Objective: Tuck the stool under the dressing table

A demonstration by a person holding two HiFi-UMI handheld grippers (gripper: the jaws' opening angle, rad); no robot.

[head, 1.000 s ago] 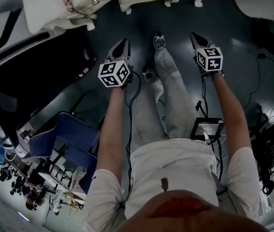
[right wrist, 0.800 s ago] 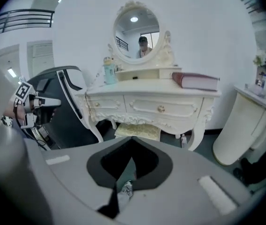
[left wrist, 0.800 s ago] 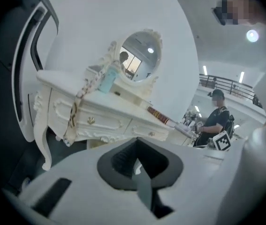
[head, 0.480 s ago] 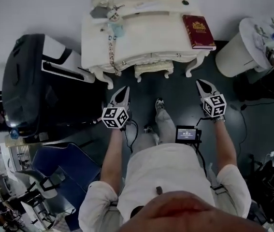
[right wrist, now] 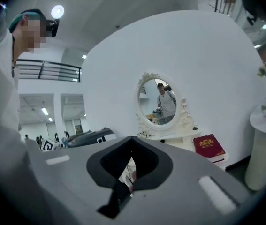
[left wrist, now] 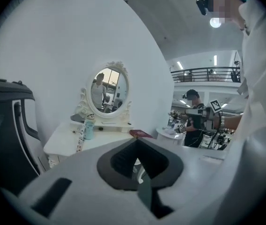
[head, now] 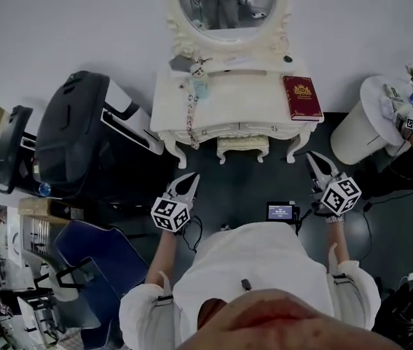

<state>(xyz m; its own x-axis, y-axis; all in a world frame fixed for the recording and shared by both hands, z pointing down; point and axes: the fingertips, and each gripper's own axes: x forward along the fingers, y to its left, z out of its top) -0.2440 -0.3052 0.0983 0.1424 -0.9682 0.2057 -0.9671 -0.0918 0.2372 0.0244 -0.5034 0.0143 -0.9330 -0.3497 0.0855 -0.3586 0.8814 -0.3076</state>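
As the stool [head: 242,149] sits under the dressing table [head: 239,108], I judge the tuck complete. My left gripper [head: 189,181] and right gripper [head: 315,160] are clenched on nothing (both well apart from the furniture). Next: only verify it is fully in.

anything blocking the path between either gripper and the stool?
Nothing visible. Bare floor lies between the left gripper, the right gripper and the stool, which already sits between the dressing table's front legs. Both grippers are shut and empty.
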